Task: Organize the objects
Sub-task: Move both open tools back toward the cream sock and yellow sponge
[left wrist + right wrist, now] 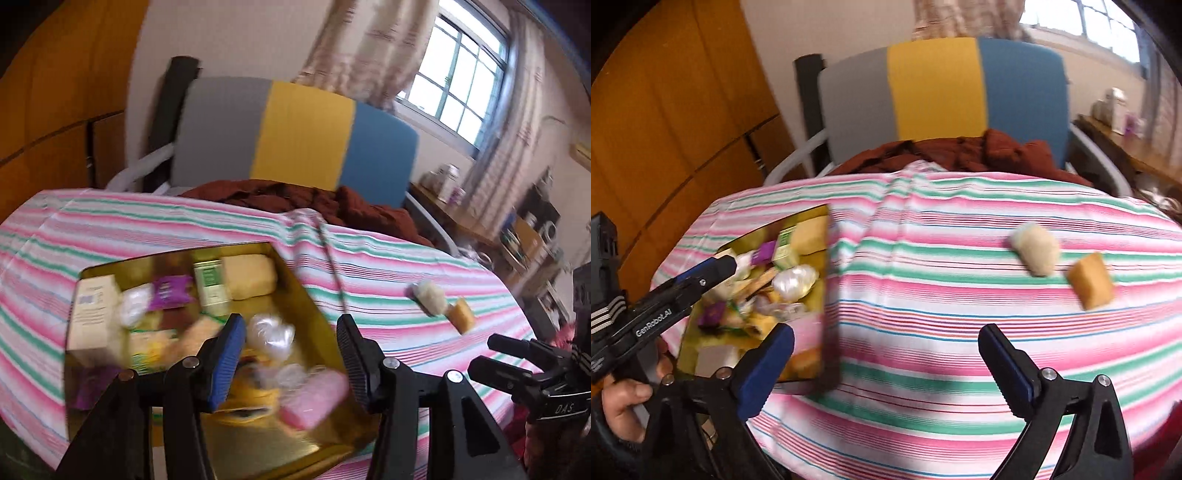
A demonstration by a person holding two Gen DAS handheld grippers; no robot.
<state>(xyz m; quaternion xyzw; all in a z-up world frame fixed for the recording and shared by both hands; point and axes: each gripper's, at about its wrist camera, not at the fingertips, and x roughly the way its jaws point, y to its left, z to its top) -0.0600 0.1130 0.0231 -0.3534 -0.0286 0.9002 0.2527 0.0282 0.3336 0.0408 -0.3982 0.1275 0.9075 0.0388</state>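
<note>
1. The left gripper [290,354] is in the lower middle of the left wrist view, its fingers spread apart, with nothing between them.
2. Behind it a gold tin box [325,325] lies on the striped tablecloth [388,258], full of small packets: a white carton [92,314], a purple sachet [170,291], a green-white packet [210,288], a pink packet [314,400].
3. The right gripper [886,365] is at the bottom of the right wrist view, jaws wide open and empty, above the cloth.
4. At the right of this view a fluffy cream item [1036,249] and a yellow-brown block [1091,280] lie near each other on the cloth, well apart from the box.
5. A grey-yellow-blue chair back [938,88] stands behind the table.
</note>
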